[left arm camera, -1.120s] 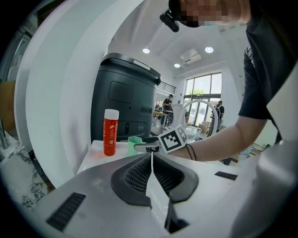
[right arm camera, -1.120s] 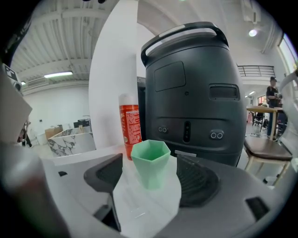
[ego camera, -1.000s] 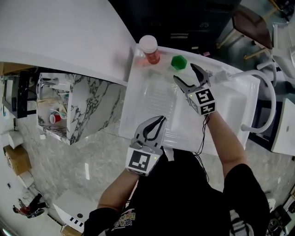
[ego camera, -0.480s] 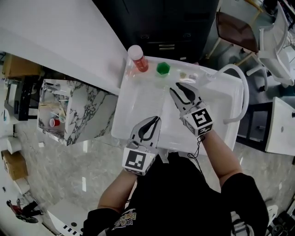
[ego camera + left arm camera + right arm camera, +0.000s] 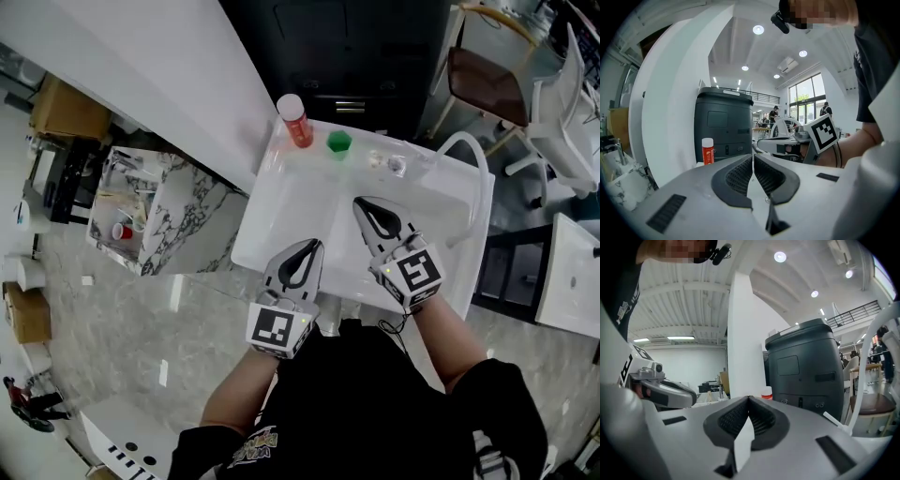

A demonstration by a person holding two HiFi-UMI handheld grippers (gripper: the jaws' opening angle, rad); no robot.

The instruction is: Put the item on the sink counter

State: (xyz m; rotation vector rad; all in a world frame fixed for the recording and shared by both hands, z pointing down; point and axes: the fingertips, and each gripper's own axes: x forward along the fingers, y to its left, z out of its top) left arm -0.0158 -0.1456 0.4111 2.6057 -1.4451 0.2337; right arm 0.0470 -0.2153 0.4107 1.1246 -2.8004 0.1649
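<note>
Right gripper (image 5: 366, 203) jaws: now shut together and empty; a second ago wide apart.
Right gripper place: drawn back from the green item (image 5: 338, 142) at the sink counter's (image 5: 300, 206) back edge toward its front.

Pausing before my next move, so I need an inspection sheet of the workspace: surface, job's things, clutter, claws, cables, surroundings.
Surface: white sink counter; nothing seen in the basin.
Job's things: green block on the back ledge, free of both claws.
Clutter: orange bottle with a white cap, upright at the back left corner; small clear bits right of the block, too small to identify.
Claws: left claw shut, empty; right claw shut, empty; both over the basin.
Cables: thin dark cable by the right wrist.
Surroundings: white curved tube at the sink's right; marble panel left; dark cabinet behind; chair.
</note>
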